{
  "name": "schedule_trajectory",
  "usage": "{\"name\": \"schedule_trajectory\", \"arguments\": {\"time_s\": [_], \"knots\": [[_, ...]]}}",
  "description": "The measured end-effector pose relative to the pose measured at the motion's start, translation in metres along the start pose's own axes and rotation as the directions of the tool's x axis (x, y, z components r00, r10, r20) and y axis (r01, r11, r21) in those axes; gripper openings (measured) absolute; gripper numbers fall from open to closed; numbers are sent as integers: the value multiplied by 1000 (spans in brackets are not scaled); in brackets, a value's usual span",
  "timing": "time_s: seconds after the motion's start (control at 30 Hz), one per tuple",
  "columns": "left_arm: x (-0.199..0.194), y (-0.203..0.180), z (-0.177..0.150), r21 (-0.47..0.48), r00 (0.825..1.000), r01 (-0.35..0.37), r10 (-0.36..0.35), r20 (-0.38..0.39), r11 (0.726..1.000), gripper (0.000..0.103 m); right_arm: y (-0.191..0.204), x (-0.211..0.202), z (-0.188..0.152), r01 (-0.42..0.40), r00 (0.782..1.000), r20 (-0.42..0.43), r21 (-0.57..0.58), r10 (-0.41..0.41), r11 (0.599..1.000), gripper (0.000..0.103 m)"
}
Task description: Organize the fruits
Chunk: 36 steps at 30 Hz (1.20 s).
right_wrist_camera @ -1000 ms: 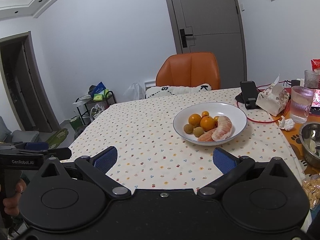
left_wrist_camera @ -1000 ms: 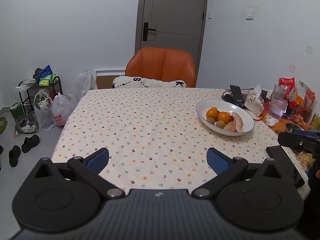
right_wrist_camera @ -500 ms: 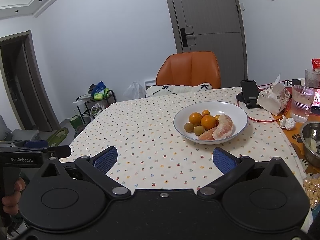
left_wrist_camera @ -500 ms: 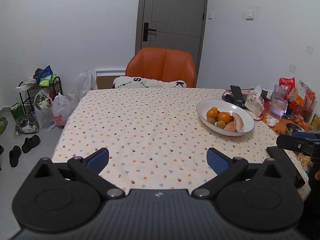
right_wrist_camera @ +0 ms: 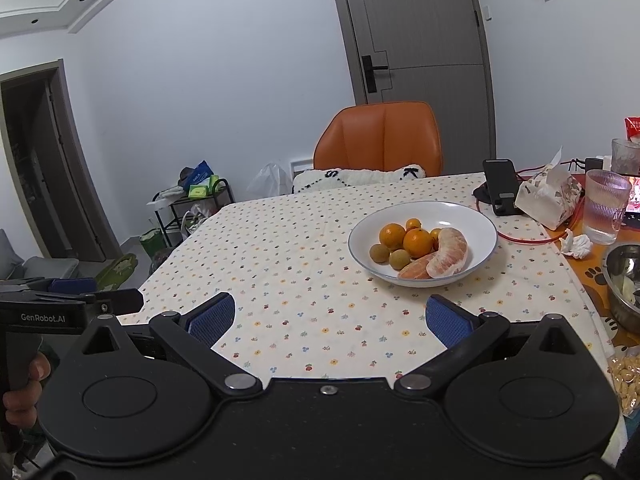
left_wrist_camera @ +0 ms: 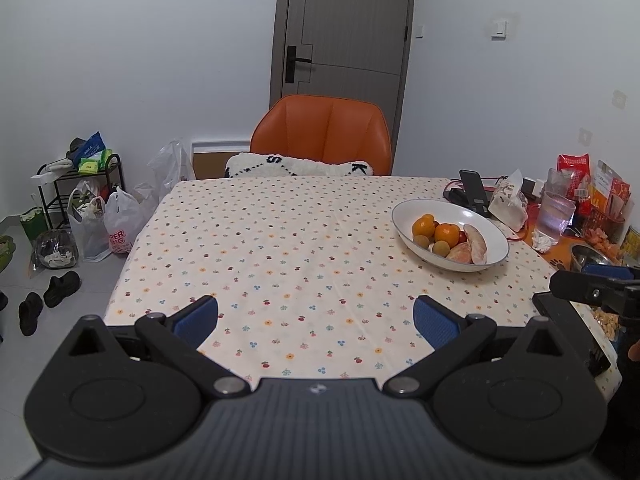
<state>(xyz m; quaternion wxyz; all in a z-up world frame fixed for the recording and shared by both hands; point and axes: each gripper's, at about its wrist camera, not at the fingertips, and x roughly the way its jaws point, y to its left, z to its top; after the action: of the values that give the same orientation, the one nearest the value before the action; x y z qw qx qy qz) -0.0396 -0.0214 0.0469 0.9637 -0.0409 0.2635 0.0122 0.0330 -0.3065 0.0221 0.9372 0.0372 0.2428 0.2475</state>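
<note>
Little has changed over the last second: both views only crept slightly nearer the table [left_wrist_camera: 280, 240], so nothing here tells whether sorting lies ahead or is over. The left gripper [left_wrist_camera: 316, 318] hangs released, jaws wide, holding nothing, with the bowl [left_wrist_camera: 404, 216] at its 1 o'clock. The right gripper [right_wrist_camera: 330, 316] is likewise spread and empty, the bowl at its 1 o'clock too. All the fruit [right_wrist_camera: 418, 242] sits in the bowl: oranges at 10 o'clock, pomelo wedges [right_wrist_camera: 450, 254] at 4, their long axes running roughly 1 to 7.
</note>
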Motion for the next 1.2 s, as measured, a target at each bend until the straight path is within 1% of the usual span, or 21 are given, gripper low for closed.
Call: {"name": "schedule_trajectory", "arguments": {"time_s": [1.2], "knots": [[4,1,-2,-1,1000,-5,5,-7,1000,103,-2,1,-1,10,1000,-6,1,-10,1000,103]]}}
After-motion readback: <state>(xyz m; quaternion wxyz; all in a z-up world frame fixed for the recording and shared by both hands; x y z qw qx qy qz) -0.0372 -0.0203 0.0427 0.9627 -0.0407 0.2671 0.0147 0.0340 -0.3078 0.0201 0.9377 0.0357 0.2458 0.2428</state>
